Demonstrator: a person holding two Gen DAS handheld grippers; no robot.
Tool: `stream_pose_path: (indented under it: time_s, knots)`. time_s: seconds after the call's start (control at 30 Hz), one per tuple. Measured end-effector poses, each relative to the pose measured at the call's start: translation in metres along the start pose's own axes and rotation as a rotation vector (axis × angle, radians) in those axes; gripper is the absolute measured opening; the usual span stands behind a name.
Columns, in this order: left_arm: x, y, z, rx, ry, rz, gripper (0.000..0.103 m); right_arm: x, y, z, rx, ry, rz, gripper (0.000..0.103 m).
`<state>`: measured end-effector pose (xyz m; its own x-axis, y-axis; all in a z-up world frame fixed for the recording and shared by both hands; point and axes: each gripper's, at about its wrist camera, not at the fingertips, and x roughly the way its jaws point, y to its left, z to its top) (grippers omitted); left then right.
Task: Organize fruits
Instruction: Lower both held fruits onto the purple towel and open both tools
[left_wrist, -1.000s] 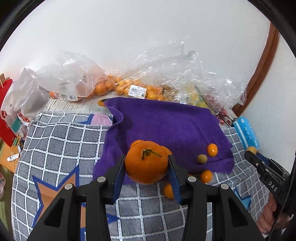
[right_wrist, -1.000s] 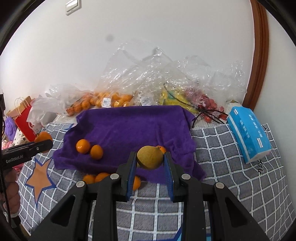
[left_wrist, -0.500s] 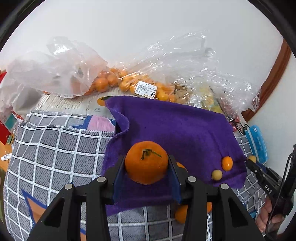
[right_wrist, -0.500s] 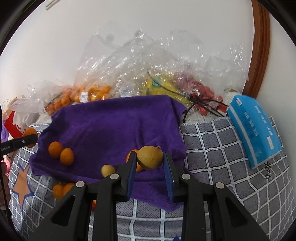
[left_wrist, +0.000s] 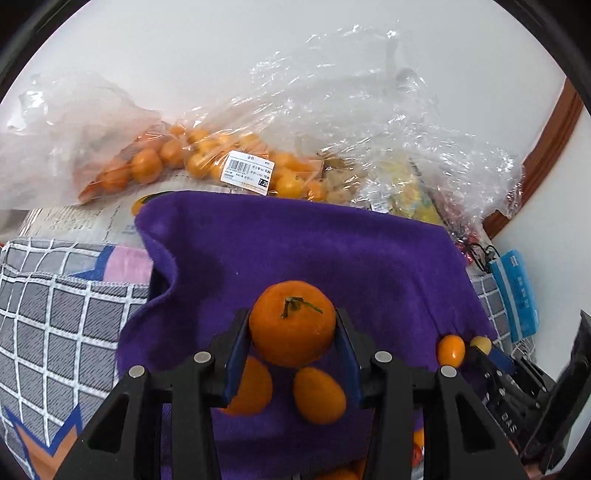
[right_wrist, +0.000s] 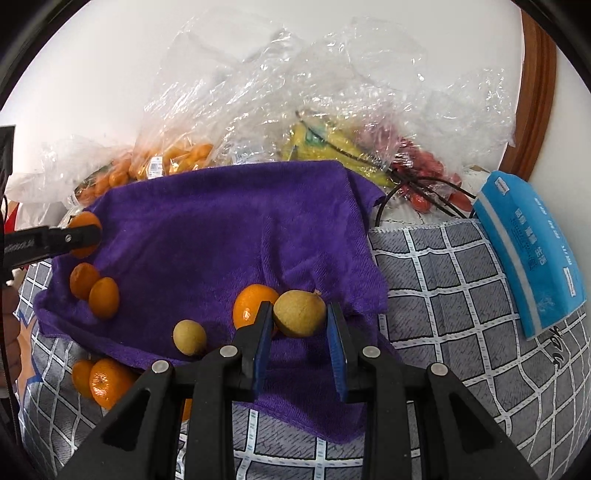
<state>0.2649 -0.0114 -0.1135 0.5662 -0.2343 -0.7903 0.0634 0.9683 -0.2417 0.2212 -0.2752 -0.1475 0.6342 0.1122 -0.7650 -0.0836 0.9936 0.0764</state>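
The left gripper (left_wrist: 291, 350) is clamped on a mandarin (left_wrist: 291, 323) above the purple towel (left_wrist: 295, 243); the right gripper (right_wrist: 299, 332) probably pinches a tan fruit (right_wrist: 300, 313), though contact on one side is unclear. Both look light, round, soft-skinned, and best squeezed gently across the middle.

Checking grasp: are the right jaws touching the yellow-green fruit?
Touching. The right wrist view shows the right gripper with both blue jaws pressed against the yellow-green fruit, above the purple towel.
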Motion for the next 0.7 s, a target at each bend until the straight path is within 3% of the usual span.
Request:
stream_pose_path:
  time_s: [0.57, 0.7]
  knots:
    - [0.034, -0.008, -0.002, 0.037, 0.073, 0.045, 0.042, -0.004, 0.002, -0.004, -0.040, 0.003, -0.013, 0.029]
    - [0.031, -0.009, -0.001, 0.036, 0.084, 0.051, 0.043, -0.014, 0.002, -0.006, -0.038, 0.004, -0.021, 0.034]
